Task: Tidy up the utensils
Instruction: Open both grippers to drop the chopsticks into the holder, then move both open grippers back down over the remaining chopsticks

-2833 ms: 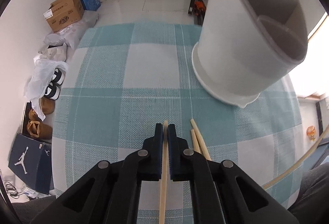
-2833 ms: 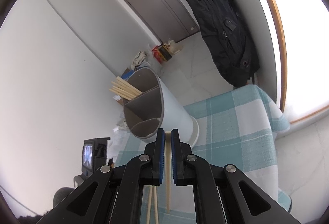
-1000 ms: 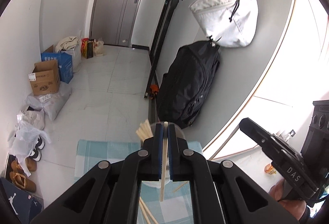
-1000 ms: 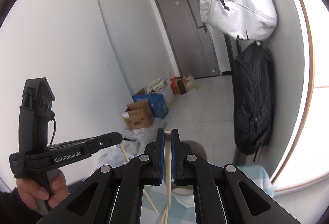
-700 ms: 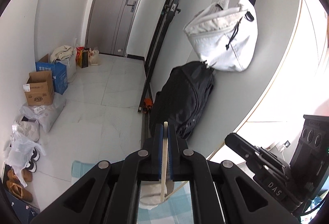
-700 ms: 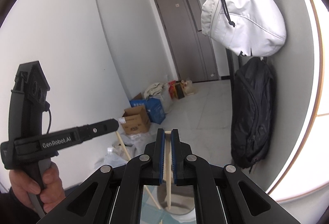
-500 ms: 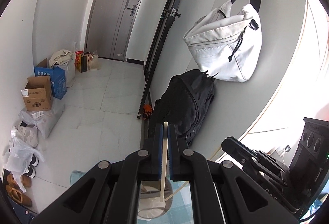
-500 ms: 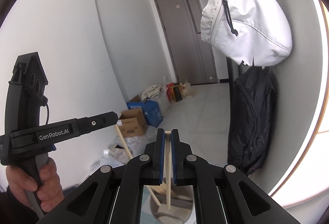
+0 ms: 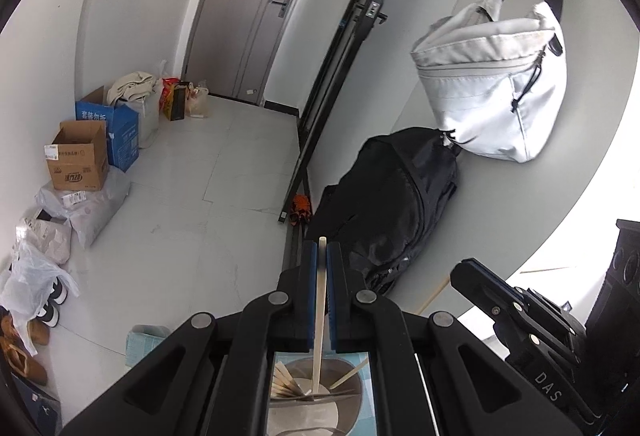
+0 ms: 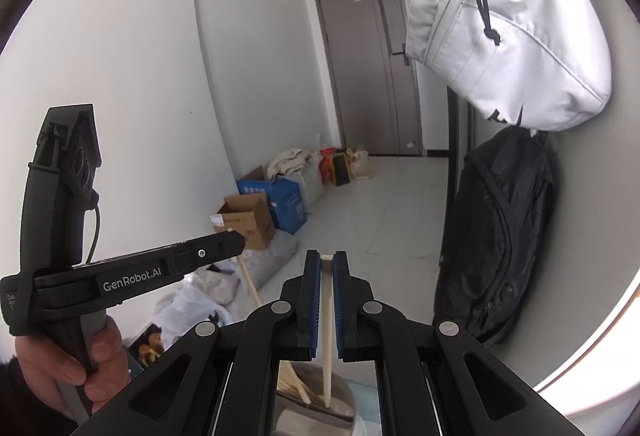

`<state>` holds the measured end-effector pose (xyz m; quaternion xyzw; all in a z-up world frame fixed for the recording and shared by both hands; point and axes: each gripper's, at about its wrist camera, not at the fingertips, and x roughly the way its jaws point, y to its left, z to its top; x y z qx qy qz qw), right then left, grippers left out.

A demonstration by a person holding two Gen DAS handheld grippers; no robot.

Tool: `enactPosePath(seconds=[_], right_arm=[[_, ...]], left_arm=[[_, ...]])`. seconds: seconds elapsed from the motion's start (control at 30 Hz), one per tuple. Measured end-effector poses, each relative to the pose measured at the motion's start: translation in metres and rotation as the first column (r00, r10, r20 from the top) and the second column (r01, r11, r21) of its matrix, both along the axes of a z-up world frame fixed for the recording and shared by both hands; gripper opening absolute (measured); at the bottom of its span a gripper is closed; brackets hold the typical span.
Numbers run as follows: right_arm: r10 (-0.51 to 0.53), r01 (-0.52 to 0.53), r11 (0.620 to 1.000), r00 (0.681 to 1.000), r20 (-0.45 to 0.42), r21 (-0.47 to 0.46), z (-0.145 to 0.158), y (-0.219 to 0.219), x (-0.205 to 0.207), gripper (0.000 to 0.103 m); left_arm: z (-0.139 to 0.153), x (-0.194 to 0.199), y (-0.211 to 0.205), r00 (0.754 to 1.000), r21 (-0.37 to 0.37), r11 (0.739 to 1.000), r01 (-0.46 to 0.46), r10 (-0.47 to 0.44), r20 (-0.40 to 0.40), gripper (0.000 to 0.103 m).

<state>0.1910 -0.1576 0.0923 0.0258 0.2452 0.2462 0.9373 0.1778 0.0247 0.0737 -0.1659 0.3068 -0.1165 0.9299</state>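
My left gripper [image 9: 322, 250] is shut on a pale wooden chopstick [image 9: 319, 320] that hangs down into the grey-white divided utensil holder [image 9: 344, 402] right below. Several chopsticks [image 9: 285, 380] stand in the holder. My right gripper [image 10: 327, 260] holds a second chopstick [image 10: 327, 336], its lower tip inside the same holder [image 10: 340, 402]; the pads look slightly apart around it. The right gripper shows in the left wrist view [image 9: 460, 272], and the left gripper shows in the right wrist view [image 10: 236, 244], both above the holder.
The holder stands on a teal checked tablecloth [image 9: 138, 342]. A black backpack [image 9: 400, 204] and a white bag [image 9: 500, 88] hang on the wall beyond. Cardboard boxes [image 9: 78, 156], bags and shoes line the floor at left.
Both grippers have lifted from the table and tilted their chopsticks upright over the holder. Over the last half second both chopstick tips have sunk into the holder.
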Motion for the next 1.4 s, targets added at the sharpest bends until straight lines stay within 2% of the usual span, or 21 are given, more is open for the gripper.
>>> enactPosePath(seconds=[0.13, 0.27, 0.37, 0.5, 0.7, 0.83, 0.9, 0.93, 1.0, 1.03, 1.07, 1.13, 1.23, 1.4], right_arm=[[0.001, -0.001, 1.0, 1.0, -0.005, -0.007, -0.004, 0.002, 0.006, 0.005], [0.009, -0.009, 1.0, 1.0, -0.014, -0.014, -0.009, 0.004, 0.013, 0.005], [0.023, -0.024, 0.999, 1.0, -0.02, -0.03, -0.014, 0.01, 0.014, 0.005], [0.05, -0.052, 0.997, 0.997, -0.052, -0.05, -0.027, 0.018, 0.02, 0.005], [0.083, -0.087, 0.995, 0.991, -0.103, -0.041, -0.042, 0.028, 0.021, 0.006], [0.109, -0.108, 0.994, 0.982, -0.157, 0.015, -0.05, 0.029, 0.024, 0.007], [0.12, -0.109, 0.991, 0.975, -0.185, 0.072, -0.052, 0.024, 0.025, 0.008], [0.125, -0.108, 0.989, 0.973, -0.193, 0.098, -0.052, 0.02, 0.025, 0.009], [0.116, -0.093, 0.988, 0.974, -0.197, 0.121, -0.051, 0.014, 0.023, 0.014], [0.112, -0.088, 0.988, 0.974, -0.196, 0.125, -0.051, 0.012, 0.021, 0.018], [0.103, -0.079, 0.988, 0.976, -0.192, 0.13, -0.051, 0.009, 0.018, 0.021], [0.086, -0.062, 0.989, 0.978, -0.189, 0.132, -0.049, 0.004, 0.011, 0.028], [0.061, -0.036, 0.99, 0.981, -0.183, 0.136, -0.046, -0.005, 0.002, 0.03], [0.035, -0.011, 0.988, 0.986, -0.161, 0.151, -0.036, -0.016, -0.015, 0.041]], left_arm=[[0.0, 0.006, 0.002, 1.0, -0.023, 1.0, -0.017, 0.017, 0.015, 0.001], [-0.001, 0.007, -0.003, 1.0, -0.007, 1.0, 0.013, -0.013, 0.02, 0.001], [-0.013, 0.003, -0.006, 1.0, 0.012, 1.0, 0.02, -0.02, 0.015, 0.001], [-0.032, 0.004, -0.002, 0.999, -0.018, 0.999, 0.033, -0.034, -0.042, 0.001], [-0.036, 0.006, 0.001, 0.995, -0.03, 0.998, 0.06, -0.062, -0.08, 0.001], [-0.038, 0.009, 0.003, 0.986, -0.06, 0.993, 0.106, -0.112, -0.124, 0.001], [-0.037, 0.012, 0.003, 0.979, -0.06, 0.991, 0.118, -0.127, -0.16, 0.007], [-0.036, 0.01, 0.005, 0.98, -0.062, 0.991, 0.115, -0.123, -0.154, 0.014], [-0.032, 0.004, 0.008, 0.985, -0.066, 0.993, 0.096, -0.105, -0.138, 0.033], [-0.031, 0.002, 0.01, 0.987, -0.07, 0.994, 0.083, -0.092, -0.133, 0.048], [-0.029, -0.001, 0.013, 0.989, -0.077, 0.995, 0.071, -0.08, -0.122, 0.052], [-0.025, -0.006, 0.015, 0.993, -0.068, 0.996, 0.05, -0.057, -0.108, 0.053], [-0.022, -0.008, 0.016, 0.993, -0.047, 0.998, 0.031, -0.036, -0.114, 0.053], [-0.015, -0.021, 0.015, 0.994, 0.006, 1.0, 0.003, -0.003, -0.107, 0.053]])
